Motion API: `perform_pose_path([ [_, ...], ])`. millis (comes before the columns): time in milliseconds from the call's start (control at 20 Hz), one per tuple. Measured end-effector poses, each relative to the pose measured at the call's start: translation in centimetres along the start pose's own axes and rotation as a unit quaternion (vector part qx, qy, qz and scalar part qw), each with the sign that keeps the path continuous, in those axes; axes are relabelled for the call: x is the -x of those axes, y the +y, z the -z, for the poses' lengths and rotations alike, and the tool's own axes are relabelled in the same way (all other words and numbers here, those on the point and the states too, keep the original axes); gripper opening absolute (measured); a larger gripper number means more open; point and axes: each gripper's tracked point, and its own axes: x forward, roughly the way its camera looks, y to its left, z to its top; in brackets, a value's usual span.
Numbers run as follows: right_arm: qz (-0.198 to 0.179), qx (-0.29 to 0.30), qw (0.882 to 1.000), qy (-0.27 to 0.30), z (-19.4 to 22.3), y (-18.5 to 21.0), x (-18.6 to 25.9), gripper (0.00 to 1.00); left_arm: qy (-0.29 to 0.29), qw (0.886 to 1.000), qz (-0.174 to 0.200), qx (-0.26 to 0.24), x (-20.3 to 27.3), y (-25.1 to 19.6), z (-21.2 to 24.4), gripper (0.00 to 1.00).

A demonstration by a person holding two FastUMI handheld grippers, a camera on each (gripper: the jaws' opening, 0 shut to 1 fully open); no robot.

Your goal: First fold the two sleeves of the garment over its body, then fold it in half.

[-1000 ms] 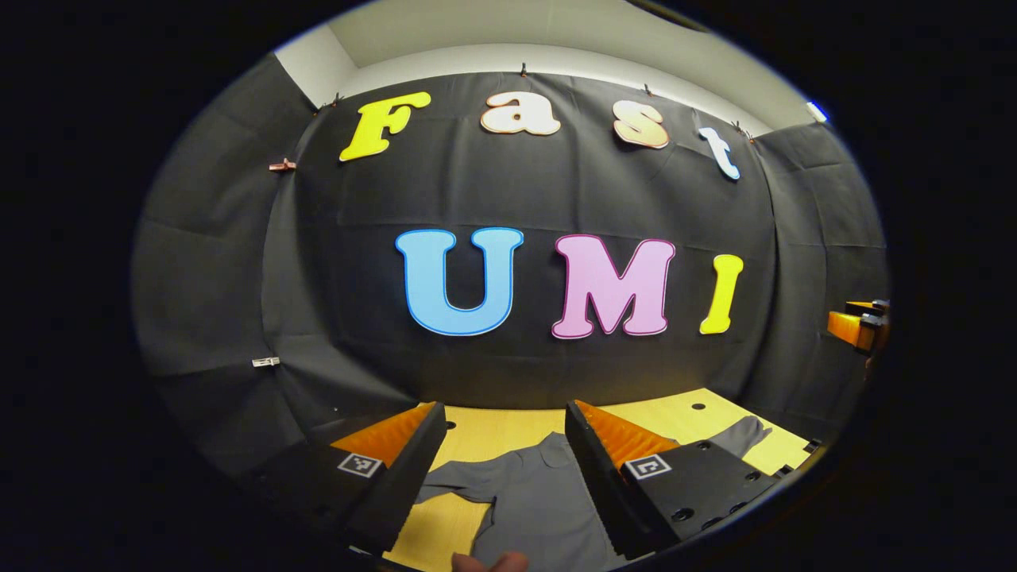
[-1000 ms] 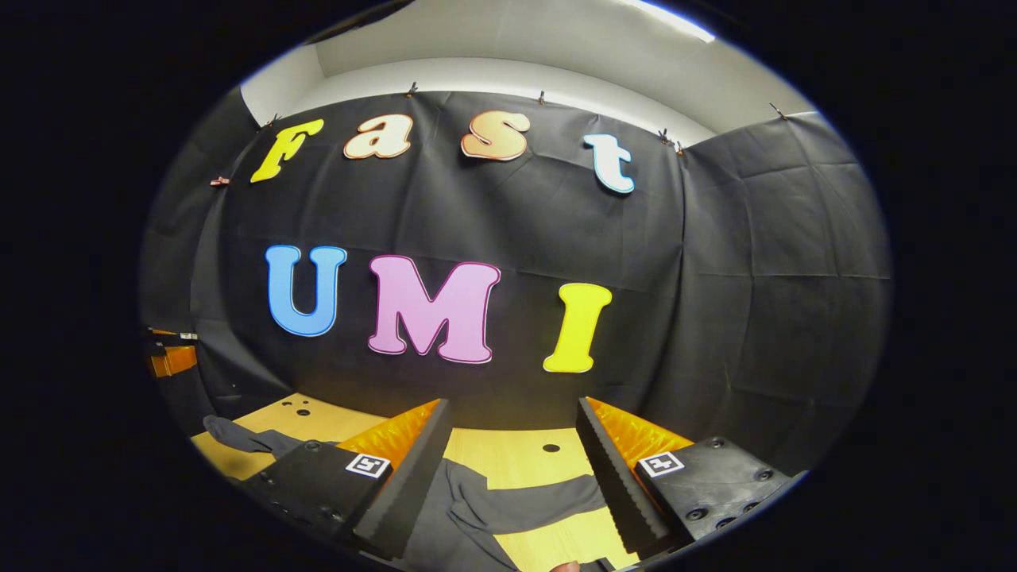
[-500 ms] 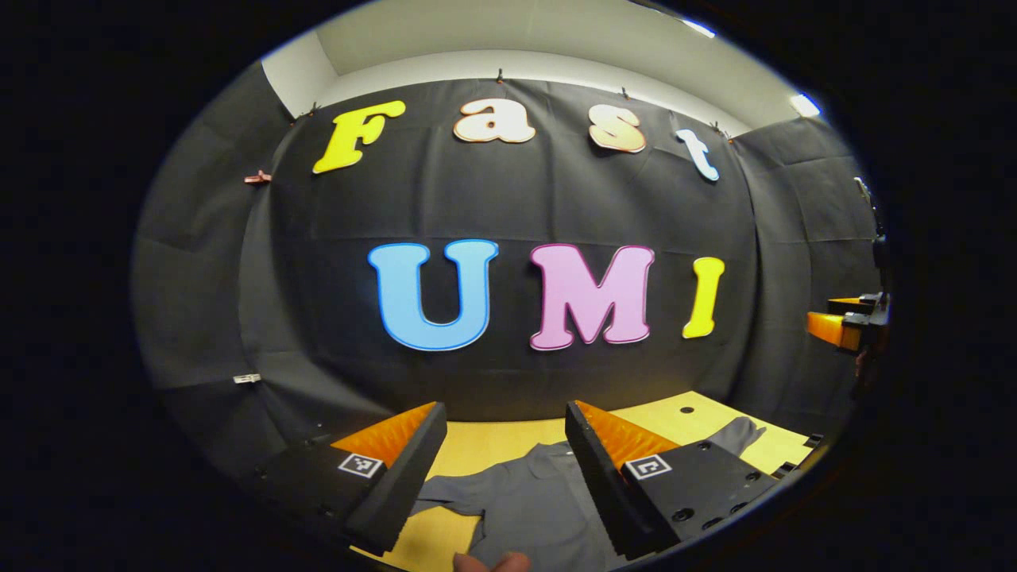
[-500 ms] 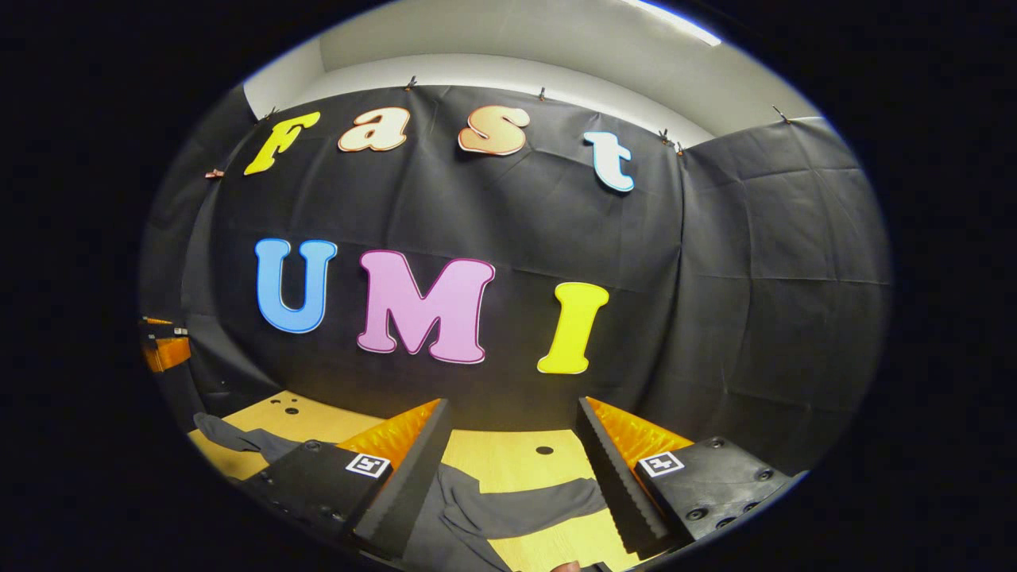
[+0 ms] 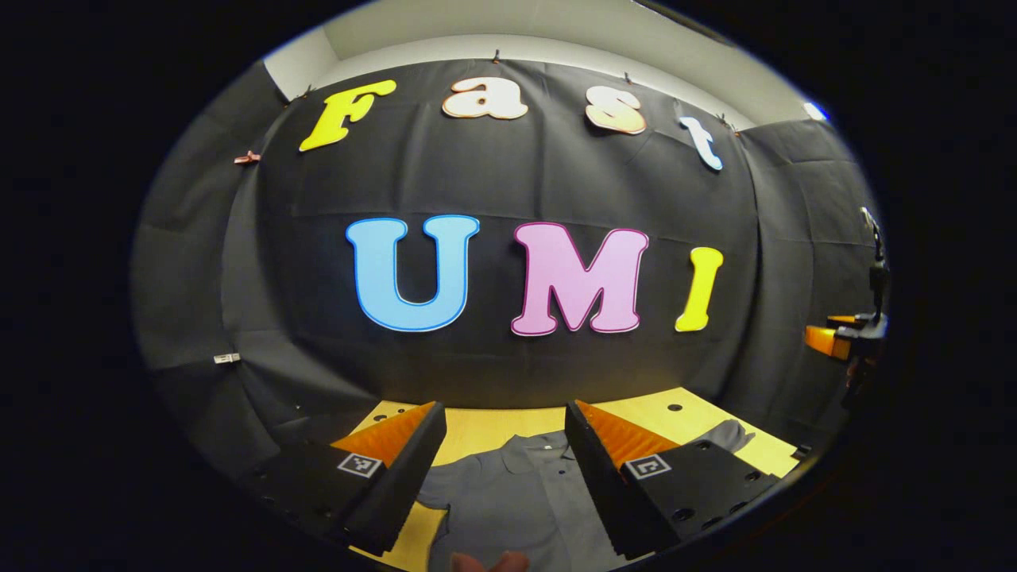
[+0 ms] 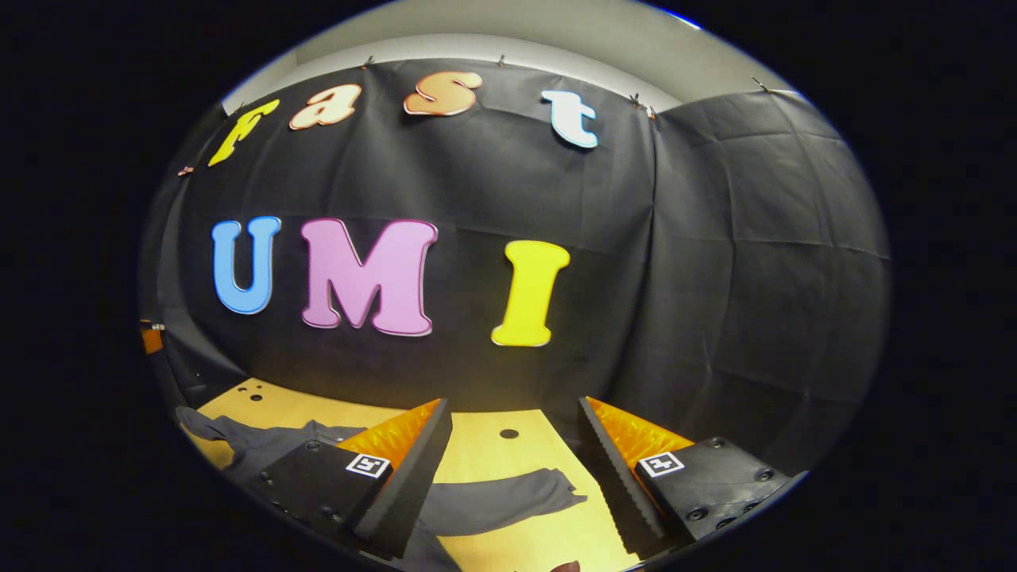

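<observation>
I am holding both grippers above the table point(image 5: 485, 425), fingers spread, gripping nothing: left gripper point(image 5: 505, 433), right gripper point(image 6: 515, 433). The shirt point(image 5: 508, 496) is lying flat on it, one sleeve point(image 6: 496, 502) stretching out sideways.

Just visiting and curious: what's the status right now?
Left gripper open, right gripper open, both above the table. Grey shirt flat, sleeve spread out, unfolded. Nothing in the way.

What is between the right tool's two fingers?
In the right gripper view, the open right tool frames a grey sleeve lying stretched out on the bare yellow table, below the fingers, untouched.
</observation>
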Motion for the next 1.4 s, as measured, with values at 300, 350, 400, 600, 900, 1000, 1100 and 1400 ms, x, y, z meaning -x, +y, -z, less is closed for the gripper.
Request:
perform_pose_path([
  [300,-0.014,-0.011,0.992,0.122,13.3,-7.5,-9.7,0.98,0.033,0.998,-0.053,-0.024,0.0,-1.9,1.4,0.95],
  [350,-0.016,-0.012,0.990,0.138,15.4,-8.0,-11.2,0.98,0.037,0.997,-0.060,-0.027,-0.1,-2.2,1.5,0.95],
  [400,-0.019,-0.014,0.988,0.154,17.4,-8.4,-12.4,0.98,0.037,0.997,-0.066,-0.029,-0.3,-2.6,1.6,0.95],
  [600,-0.046,-0.011,0.976,0.215,24.9,-8.3,-16.5,0.98,0.052,0.994,-0.092,-0.032,-0.7,-3.5,2.2,0.95],
  [900,-0.073,-0.018,0.953,0.294,34.2,-7.1,-19.2,0.98,0.080,0.987,-0.136,-0.030,-0.2,-3.4,3.4,0.95],
  [1000,-0.074,-0.021,0.947,0.311,36.0,-7.0,-19.5,0.98,0.085,0.985,-0.149,-0.027,0.2,-3.2,3.7,0.95],
  [1100,-0.077,-0.019,0.943,0.323,37.2,-6.8,-19.7,0.98,0.090,0.982,-0.166,-0.024,0.8,-2.7,3.9,0.95],
  [1400,-0.104,-0.006,0.939,0.328,38.4,-6.0,-19.6,0.76,0.093,0.973,-0.212,-0.024,3.5,-1.4,3.9,0.93],
])
